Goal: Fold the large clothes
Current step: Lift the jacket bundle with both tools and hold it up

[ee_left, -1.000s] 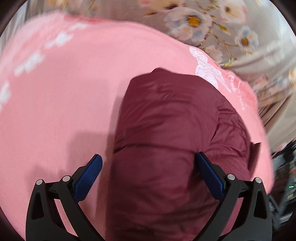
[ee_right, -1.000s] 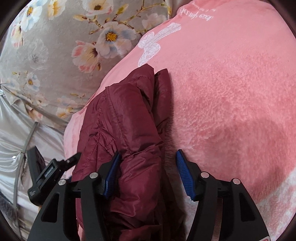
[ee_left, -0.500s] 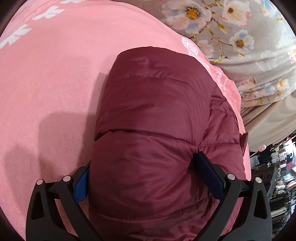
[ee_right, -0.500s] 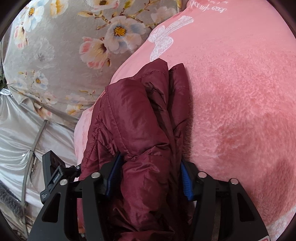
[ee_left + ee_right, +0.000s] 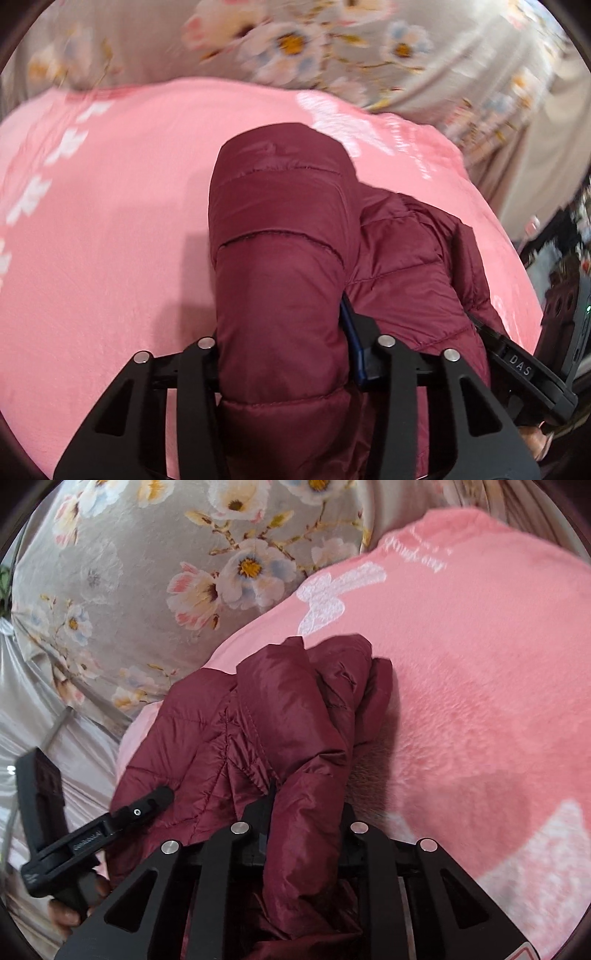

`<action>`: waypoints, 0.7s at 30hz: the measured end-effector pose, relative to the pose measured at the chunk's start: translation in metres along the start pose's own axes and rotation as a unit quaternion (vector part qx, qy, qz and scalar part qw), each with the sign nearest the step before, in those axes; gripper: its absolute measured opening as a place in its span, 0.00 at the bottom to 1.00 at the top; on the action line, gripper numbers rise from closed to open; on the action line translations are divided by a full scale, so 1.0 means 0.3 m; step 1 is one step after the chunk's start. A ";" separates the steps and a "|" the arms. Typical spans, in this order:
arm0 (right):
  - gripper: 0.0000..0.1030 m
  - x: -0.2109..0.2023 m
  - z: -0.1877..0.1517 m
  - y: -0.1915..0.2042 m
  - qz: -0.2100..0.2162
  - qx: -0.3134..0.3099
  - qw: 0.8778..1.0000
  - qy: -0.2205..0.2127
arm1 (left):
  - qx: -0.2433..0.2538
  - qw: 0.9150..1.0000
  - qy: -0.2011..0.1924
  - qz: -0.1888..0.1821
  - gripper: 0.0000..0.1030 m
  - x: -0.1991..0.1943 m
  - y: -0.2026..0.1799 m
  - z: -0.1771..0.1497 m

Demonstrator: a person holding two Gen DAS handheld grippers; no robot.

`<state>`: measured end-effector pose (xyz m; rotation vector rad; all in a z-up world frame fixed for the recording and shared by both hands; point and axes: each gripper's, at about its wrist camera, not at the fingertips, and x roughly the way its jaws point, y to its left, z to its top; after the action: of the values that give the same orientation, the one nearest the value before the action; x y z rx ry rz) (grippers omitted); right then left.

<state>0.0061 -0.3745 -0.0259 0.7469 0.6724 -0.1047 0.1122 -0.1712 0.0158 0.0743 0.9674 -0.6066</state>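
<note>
Pink blanket (image 5: 110,229) spread under floral curtain (image 5: 147,572) at 12 o'clock. Maroon jacket (image 5: 280,258) bunched on blanket. Left gripper (image 5: 282,350) clamps padded fold; right gripper (image 5: 306,812) pinches neighbouring fold. Likely paired hold, so bulky layers travel together.

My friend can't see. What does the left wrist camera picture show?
The left gripper is shut on a puffy maroon jacket lying on a pink fleece blanket. A grey flowered cloth lies behind, blurred.
</note>
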 end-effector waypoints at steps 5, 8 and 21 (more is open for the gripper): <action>0.18 -0.154 -0.015 0.018 -0.023 -0.018 0.999 -0.044 | 0.043 0.999 -0.026 -0.009 0.39 -0.097 -0.106 -0.008; 0.18 -0.233 -0.017 0.037 -0.025 -0.024 0.997 -0.067 | 0.062 0.997 -0.047 -0.012 0.39 -0.166 -0.157 -0.006; 0.18 -0.482 -0.052 0.232 -0.022 -0.086 0.985 -0.151 | 0.091 0.986 -0.139 -0.027 0.39 -0.484 -0.197 -0.031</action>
<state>-0.0940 -0.3335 0.0937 0.5356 0.4027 -0.1933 0.0143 -0.1520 0.1372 0.1236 0.6448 -0.7335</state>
